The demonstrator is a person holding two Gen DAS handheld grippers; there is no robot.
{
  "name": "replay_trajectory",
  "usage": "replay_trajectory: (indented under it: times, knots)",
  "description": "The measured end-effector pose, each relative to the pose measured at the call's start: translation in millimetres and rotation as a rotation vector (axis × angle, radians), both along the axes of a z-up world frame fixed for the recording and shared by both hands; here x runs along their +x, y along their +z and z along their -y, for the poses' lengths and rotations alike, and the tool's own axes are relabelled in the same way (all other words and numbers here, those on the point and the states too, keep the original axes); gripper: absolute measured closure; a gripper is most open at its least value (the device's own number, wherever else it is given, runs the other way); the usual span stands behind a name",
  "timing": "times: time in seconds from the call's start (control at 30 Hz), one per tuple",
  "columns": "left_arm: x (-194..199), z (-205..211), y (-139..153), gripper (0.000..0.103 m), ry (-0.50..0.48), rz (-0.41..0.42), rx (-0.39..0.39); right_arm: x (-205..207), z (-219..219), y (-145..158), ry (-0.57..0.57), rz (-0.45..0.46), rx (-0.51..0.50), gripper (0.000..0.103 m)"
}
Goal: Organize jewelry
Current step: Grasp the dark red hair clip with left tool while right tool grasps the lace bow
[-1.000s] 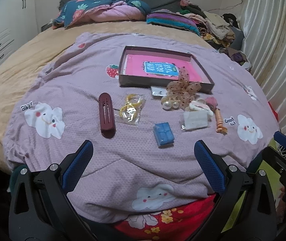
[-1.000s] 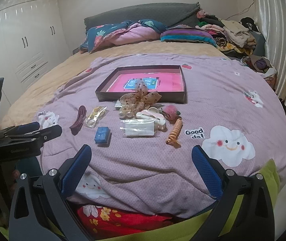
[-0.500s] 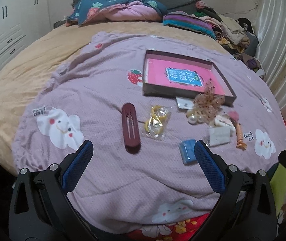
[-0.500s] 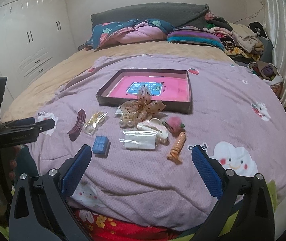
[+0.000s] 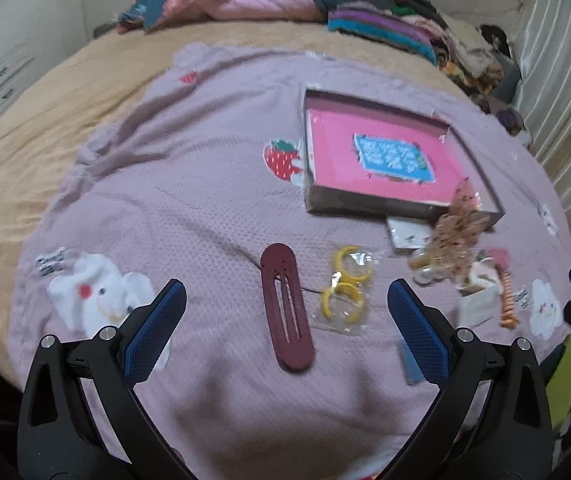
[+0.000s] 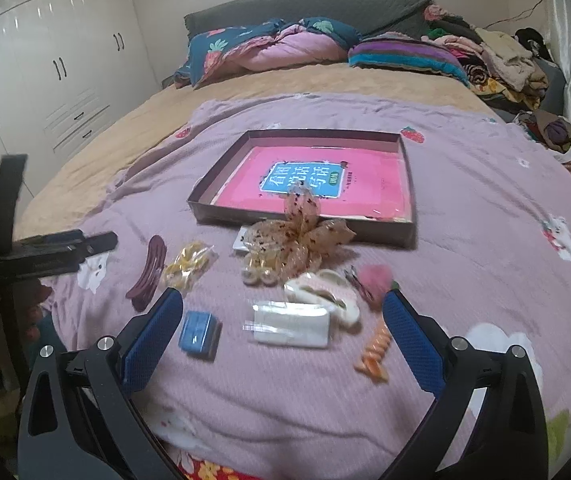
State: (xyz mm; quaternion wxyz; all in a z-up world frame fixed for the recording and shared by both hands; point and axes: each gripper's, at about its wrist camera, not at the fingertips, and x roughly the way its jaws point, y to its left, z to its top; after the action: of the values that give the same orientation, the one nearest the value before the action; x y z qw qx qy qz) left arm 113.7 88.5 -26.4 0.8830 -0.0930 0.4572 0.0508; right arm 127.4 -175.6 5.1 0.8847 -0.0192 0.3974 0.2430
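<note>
A shallow brown box (image 6: 405,184) with a pink book inside lies on the purple blanket; it also shows in the left wrist view (image 5: 349,200). In front of it lie a maroon hair clip (image 5: 287,308), a bag of yellow rings (image 5: 345,292), a dotted bow (image 6: 305,236), a blue case (image 6: 199,334), a white packet (image 6: 291,322), a cream claw clip (image 6: 325,288) and an orange spiral tie (image 6: 373,354). My left gripper (image 5: 285,328) is open above the maroon clip. My right gripper (image 6: 283,336) is open above the blue case and white packet.
The blanket covers a tan bed (image 6: 277,80) with pillows (image 6: 269,46) and piled clothes (image 6: 501,60) at the far end. White wardrobes (image 6: 45,80) stand left. A curtain (image 5: 565,92) hangs right. The left gripper shows at the left of the right wrist view (image 6: 45,252).
My left gripper has moved left and forward, bringing the maroon clip between its fingers. My right gripper has moved forward and lower toward the items. Both stayed open.
</note>
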Motion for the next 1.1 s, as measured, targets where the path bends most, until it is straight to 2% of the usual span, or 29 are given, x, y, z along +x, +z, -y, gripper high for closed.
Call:
replay_trajectory:
  times: [0.2,0.3,0.37,0.43,0.53,0.67,0.87,0.97,1.03,1.07,1.1]
  knots:
    - [19,-11,-45,0.010,-0.026,-0.100,-0.056,37,-15,-17,0.002,-0.041,-0.014,0.004]
    - [18,-14,-56,0.027,-0.028,-0.113,-0.079,50,-18,-26,-0.003,-0.062,-0.020,0.004]
    - [20,-16,-64,0.029,-0.027,-0.136,-0.082,57,-19,-30,-0.010,-0.070,-0.029,0.004]
    - [19,-17,-68,0.039,-0.034,-0.148,-0.073,64,-19,-35,-0.016,-0.077,-0.030,0.004]
    - [17,-14,-71,0.043,-0.054,-0.159,-0.074,72,-19,-40,-0.022,-0.086,-0.028,0.004]
    - [9,-15,-71,0.053,-0.054,-0.153,-0.066,86,-25,-49,-0.026,-0.106,-0.025,0.004]
    - [-1,-26,-77,0.064,-0.056,-0.141,-0.117,104,-41,-65,-0.012,-0.144,-0.019,0.004]
    - [5,-23,-80,0.070,-0.066,-0.143,-0.106,115,-42,-76,-0.061,-0.162,-0.026,0.004]
    - [12,-18,-80,0.077,-0.073,-0.136,-0.083,118,-43,-80,-0.070,-0.165,-0.014,0.016]
    - [13,-17,-80,0.077,-0.077,-0.132,-0.070,120,-42,-82,-0.076,-0.166,-0.018,0.029]
    - [16,-16,-81,0.077,-0.078,-0.133,-0.066,121,-43,-84,-0.075,-0.176,-0.015,0.037]
